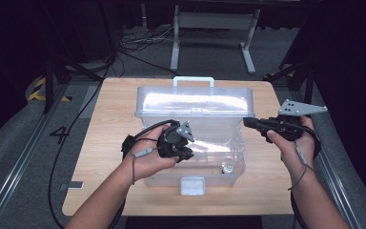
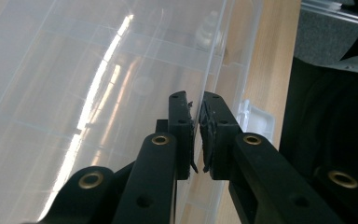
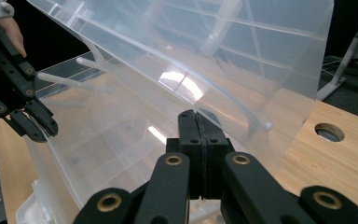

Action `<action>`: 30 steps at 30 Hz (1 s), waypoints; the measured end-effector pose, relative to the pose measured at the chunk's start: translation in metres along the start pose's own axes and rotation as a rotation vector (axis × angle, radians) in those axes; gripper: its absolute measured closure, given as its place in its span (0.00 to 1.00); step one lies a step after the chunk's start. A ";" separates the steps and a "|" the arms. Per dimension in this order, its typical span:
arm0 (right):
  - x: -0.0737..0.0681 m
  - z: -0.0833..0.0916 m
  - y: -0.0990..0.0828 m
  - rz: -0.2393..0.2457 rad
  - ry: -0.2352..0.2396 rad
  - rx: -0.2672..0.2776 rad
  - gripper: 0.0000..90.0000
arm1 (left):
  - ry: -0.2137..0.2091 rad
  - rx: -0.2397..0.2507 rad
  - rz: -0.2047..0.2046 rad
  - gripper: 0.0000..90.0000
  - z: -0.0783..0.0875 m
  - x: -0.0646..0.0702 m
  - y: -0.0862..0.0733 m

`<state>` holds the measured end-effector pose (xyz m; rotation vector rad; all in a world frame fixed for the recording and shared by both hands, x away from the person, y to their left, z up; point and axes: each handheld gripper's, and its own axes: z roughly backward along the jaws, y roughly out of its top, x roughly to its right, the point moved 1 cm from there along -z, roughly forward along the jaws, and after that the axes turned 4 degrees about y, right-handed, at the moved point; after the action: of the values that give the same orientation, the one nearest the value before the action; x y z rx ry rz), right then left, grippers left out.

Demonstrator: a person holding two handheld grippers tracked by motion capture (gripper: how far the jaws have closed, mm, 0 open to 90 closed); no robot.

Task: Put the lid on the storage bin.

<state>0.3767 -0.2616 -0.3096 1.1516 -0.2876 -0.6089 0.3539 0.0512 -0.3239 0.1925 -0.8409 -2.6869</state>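
High view: one wooden table (image 1: 105, 143); one clear plastic box (image 1: 190, 167) at its middle, one lid (image 1: 195, 102) raised; two grippers.
Left gripper view: left gripper (image 2: 197, 135), a narrow gap between its jaws astride the lid's edge, not pressing.
Right gripper view: right gripper (image 3: 199, 140) clamped on the lid.

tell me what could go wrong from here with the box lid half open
1. The left tool has its jaws around the thin edge of the clear lid with a small gap, so the lid may slip out and drop shut.
2. The right tool pinches only the lid's rim; a jerk might flex or crack it.
3. Uneven lifting could twist the lid or drag the storage box across the table.
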 end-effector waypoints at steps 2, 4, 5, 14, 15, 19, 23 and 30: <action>0.000 0.000 0.000 0.002 0.001 0.001 1.00 | -0.039 0.039 0.026 0.87 0.004 -0.002 -0.001; -0.001 0.000 -0.001 0.003 0.004 0.001 1.00 | -0.040 0.061 0.036 0.87 0.010 -0.003 -0.003; -0.001 0.001 -0.001 0.004 0.005 0.000 1.00 | -0.040 0.061 0.036 0.87 0.010 -0.003 -0.003; -0.004 0.001 -0.005 0.005 0.010 -0.001 1.00 | -0.036 0.152 0.072 0.87 0.036 -0.005 -0.018; -0.005 0.002 -0.006 0.007 0.010 -0.003 1.00 | -0.022 0.158 0.081 0.88 0.039 -0.006 -0.022; -0.006 0.002 -0.008 0.010 0.009 -0.004 1.00 | 0.007 0.189 0.112 0.89 0.050 -0.010 -0.033; -0.008 0.003 -0.012 0.005 0.014 0.005 1.00 | 0.041 0.233 0.168 0.91 0.059 -0.014 -0.047; -0.010 0.005 -0.019 0.002 0.023 0.019 1.00 | 0.077 0.284 0.229 0.92 0.070 -0.021 -0.070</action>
<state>0.3603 -0.2640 -0.3241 1.1754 -0.2755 -0.5923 0.3407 0.1497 -0.3063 0.2456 -1.1438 -2.3272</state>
